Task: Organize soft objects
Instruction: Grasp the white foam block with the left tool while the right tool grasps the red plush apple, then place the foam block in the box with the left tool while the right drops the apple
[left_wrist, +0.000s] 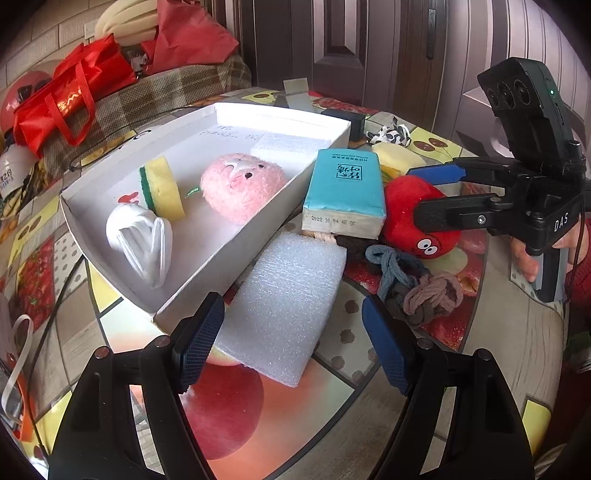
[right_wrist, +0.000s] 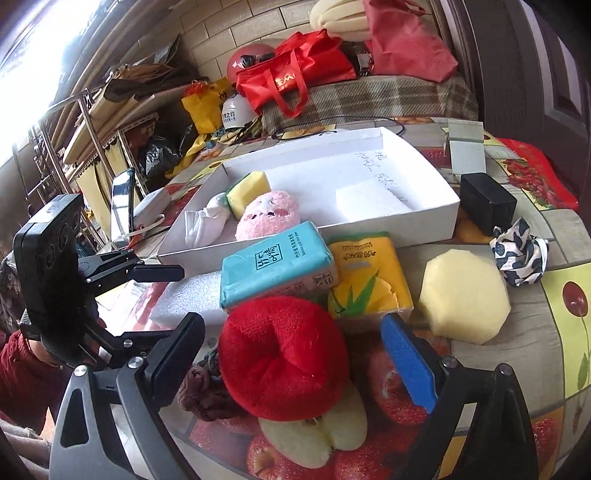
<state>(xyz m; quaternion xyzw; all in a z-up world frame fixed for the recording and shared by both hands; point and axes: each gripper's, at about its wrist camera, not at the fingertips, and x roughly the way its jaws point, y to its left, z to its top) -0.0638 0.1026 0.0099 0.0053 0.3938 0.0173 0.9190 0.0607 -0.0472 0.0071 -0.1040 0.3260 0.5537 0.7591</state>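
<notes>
A white box (left_wrist: 110, 240) (right_wrist: 424, 225) holds a pink plush (left_wrist: 242, 186) (right_wrist: 267, 214), a yellow-green sponge (left_wrist: 162, 188), a white cloth (left_wrist: 142, 242) and a white foam piece (left_wrist: 288, 147). My left gripper (left_wrist: 291, 341) is open, its jaws on either side of a white foam block (left_wrist: 290, 302) beside the box. My right gripper (right_wrist: 295, 362) (left_wrist: 424, 188) is open around a red plush (right_wrist: 284, 354) (left_wrist: 413, 218). A teal tissue pack (left_wrist: 345, 190) (right_wrist: 277, 269) leans on the box wall.
A yellow tissue pack (right_wrist: 369, 273), a pale sponge (right_wrist: 463, 299), a patterned scrunchie (right_wrist: 521, 256) and a black block (right_wrist: 485, 201) lie right of the box. Knotted grey and pink cords (left_wrist: 417, 288) lie by the red plush. Red bags (left_wrist: 70, 96) sit behind the table.
</notes>
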